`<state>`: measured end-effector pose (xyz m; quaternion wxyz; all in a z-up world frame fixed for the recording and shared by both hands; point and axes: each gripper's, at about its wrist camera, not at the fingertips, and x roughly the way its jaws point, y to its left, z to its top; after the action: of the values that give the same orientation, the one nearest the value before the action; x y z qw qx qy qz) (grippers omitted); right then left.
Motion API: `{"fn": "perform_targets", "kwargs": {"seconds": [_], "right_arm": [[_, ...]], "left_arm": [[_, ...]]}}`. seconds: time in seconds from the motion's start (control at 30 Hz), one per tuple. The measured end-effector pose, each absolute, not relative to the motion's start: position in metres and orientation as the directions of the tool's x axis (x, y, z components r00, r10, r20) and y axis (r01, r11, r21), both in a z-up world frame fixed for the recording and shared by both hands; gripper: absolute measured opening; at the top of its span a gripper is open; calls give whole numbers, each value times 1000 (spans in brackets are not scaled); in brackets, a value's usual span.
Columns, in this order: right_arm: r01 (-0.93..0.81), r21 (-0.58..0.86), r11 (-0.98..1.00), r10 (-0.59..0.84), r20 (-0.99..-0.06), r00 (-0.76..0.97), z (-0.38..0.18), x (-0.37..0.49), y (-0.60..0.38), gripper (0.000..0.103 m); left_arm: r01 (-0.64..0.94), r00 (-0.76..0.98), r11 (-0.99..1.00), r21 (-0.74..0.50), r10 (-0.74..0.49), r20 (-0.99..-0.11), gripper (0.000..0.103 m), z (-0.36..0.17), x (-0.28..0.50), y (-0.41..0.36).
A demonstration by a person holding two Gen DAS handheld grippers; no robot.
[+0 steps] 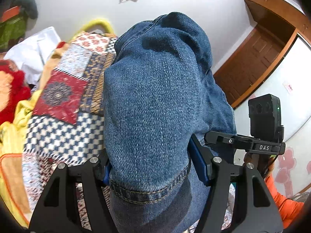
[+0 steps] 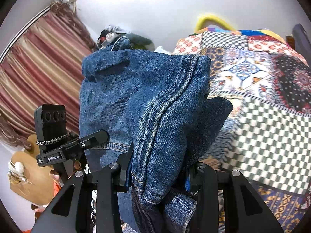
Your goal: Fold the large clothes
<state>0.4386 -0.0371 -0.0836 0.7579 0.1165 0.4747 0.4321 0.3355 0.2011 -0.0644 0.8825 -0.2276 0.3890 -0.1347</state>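
A pair of blue denim jeans [image 1: 155,97] fills the middle of the left wrist view, lifted above the bed. My left gripper [image 1: 153,167] is shut on the jeans near a stitched hem. In the right wrist view the jeans [image 2: 147,101] hang bunched, with a double-stitched seam running down them. My right gripper [image 2: 157,176] is shut on another part of the jeans near a hem. The right gripper's body [image 1: 258,136] shows to the right in the left wrist view, and the left gripper's body [image 2: 56,136] shows to the left in the right wrist view.
A bed with a patchwork cover [image 1: 64,104] [image 2: 262,101] lies below. Red and yellow cloth [image 1: 11,104] and a white pillow [image 1: 33,54] lie at its left. A wooden door [image 1: 250,64], a striped curtain [image 2: 38,73] and a white wall stand behind.
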Motion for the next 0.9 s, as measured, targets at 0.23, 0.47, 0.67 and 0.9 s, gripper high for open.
{"fn": "perform_targets", "kwargs": {"seconds": [0.23, 0.47, 0.67, 0.9], "right_arm": [[-544, 595, 592, 742, -665, 80, -116, 425, 22, 36], [-481, 618, 622, 685, -727, -48, -188, 435, 73, 36], [-444, 606, 660, 635, -766, -101, -243, 451, 93, 37], [-450, 592, 669, 622, -777, -98, -274, 463, 101, 53]], "left_arm": [[-48, 637, 831, -554, -402, -658, 66, -110, 310, 251], [-176, 555, 782, -598, -423, -716, 66, -183, 305, 283], [-242, 508, 739, -629, -456, -731, 66, -237, 313, 299], [-232, 499, 752, -617, -452, -739, 75, -262, 316, 302]]}}
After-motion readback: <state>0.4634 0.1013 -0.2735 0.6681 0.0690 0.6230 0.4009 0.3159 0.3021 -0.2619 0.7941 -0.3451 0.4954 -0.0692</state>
